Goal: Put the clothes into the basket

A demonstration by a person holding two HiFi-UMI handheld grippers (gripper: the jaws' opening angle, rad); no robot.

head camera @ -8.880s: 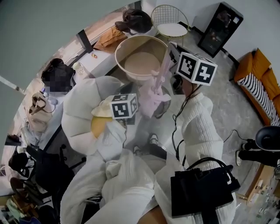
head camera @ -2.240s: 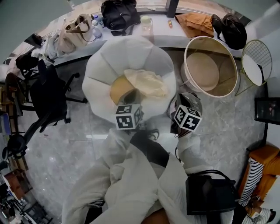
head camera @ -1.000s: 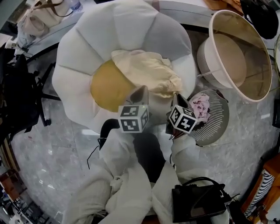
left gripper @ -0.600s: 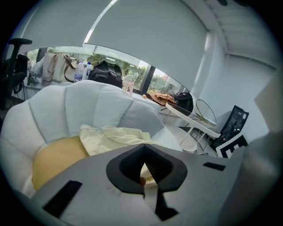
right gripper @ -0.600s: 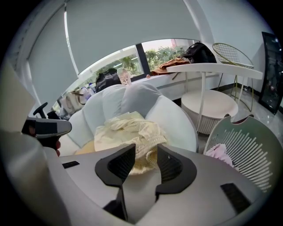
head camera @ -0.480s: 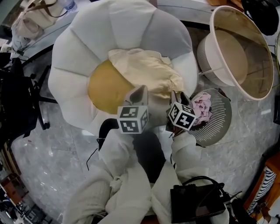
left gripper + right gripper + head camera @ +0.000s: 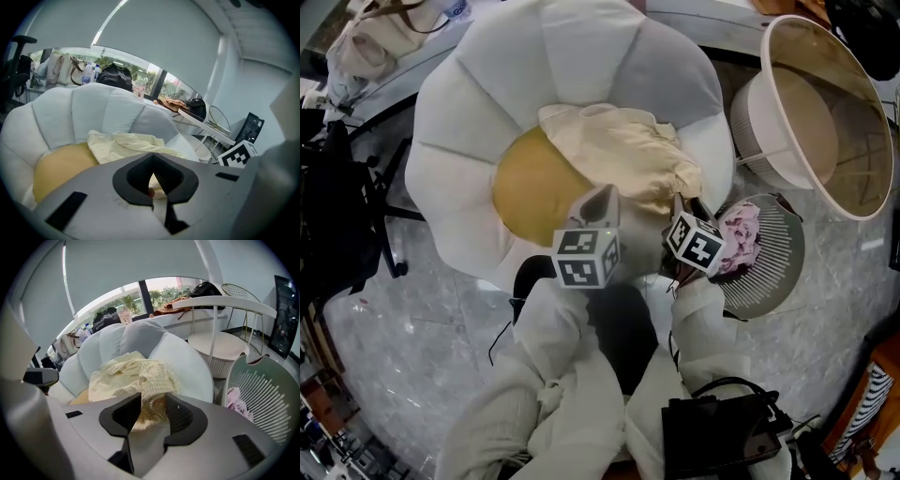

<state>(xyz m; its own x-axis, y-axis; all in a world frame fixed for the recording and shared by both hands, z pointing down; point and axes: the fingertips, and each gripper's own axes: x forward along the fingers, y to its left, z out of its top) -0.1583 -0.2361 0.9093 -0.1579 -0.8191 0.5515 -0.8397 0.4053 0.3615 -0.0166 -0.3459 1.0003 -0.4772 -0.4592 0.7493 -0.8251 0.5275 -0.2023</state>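
Since a second back, my right gripper point(image 7: 680, 210) has been opening jaws; now wide apart, nothing between, cream garment point(image 7: 619, 155) seen beyond gap. Cream garment crumpled at frame centre, on yellow cushion point(image 7: 530, 192) of white petal chair point(image 7: 581, 56). Pink garment point(image 7: 739, 236) unmoved, lying in slatted basket point(image 7: 780, 272), right of centre. My left gripper point(image 7: 600, 199) jaws together, empty, near cream garment's lower edge

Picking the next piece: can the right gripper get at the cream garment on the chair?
Probably yes: the right gripper has just been opening its jaws, grips nothing and points at the cream garment, uncovered on the chair.
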